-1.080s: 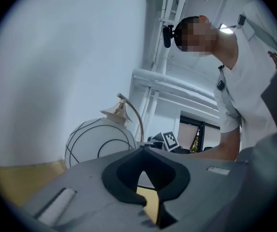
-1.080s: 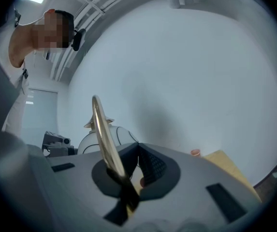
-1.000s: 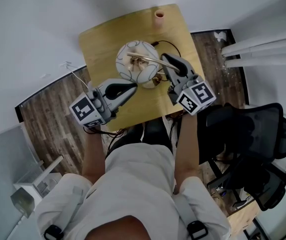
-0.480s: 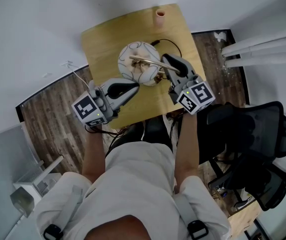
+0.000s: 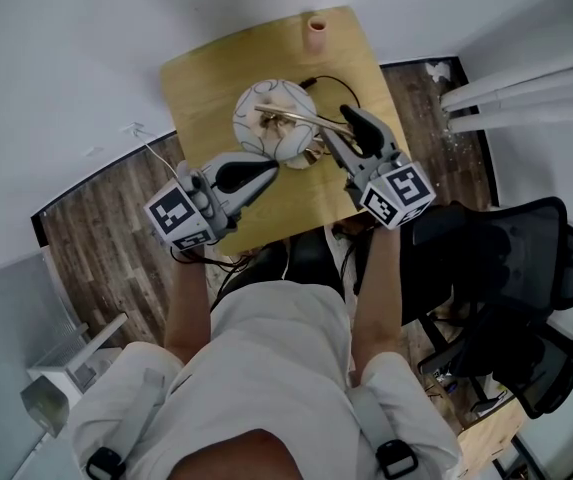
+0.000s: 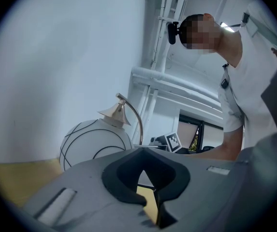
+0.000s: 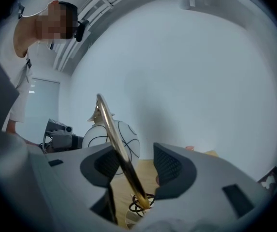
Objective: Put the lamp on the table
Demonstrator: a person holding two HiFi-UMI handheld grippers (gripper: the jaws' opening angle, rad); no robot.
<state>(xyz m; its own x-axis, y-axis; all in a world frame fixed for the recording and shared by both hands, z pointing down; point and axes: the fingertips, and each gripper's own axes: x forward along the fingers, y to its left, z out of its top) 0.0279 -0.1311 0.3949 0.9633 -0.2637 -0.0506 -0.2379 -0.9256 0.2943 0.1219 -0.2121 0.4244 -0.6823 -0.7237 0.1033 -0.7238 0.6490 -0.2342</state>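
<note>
The right gripper [image 5: 340, 134] has just been opening its jaws. A second ago they were clamped on the thin curved brass stem [image 7: 113, 137] of the lamp with the white globe shade crossed by black lines [image 5: 274, 120]. In the right gripper view they now stand wide. The stem still runs between them, close against one pad and clear of the other, so nothing is gripped. The lamp stands near the middle of the square pale wooden table [image 5: 204, 80], a little toward 3 o'clock, and it has not shifted since the grip went. Its base seems to rest on the wood, which suggests the placing itself is done and this is the release. The right gripper is at the globe's 4 o'clock. The left gripper [image 5: 264, 175] hovers at the globe's 7 o'clock, just beside it, with its jaws pressed fully together on nothing. A small pinkish cup [image 5: 316, 30] stands at the table's 1 o'clock edge, well apart from the lamp, and a black cord [image 5: 344, 92] loops on the wood at the globe's 2 o'clock. What remains, most likely, is to draw the right gripper straight back toward 5 o'clock, because a sideways pull could catch the stem and tip the lamp.
</note>
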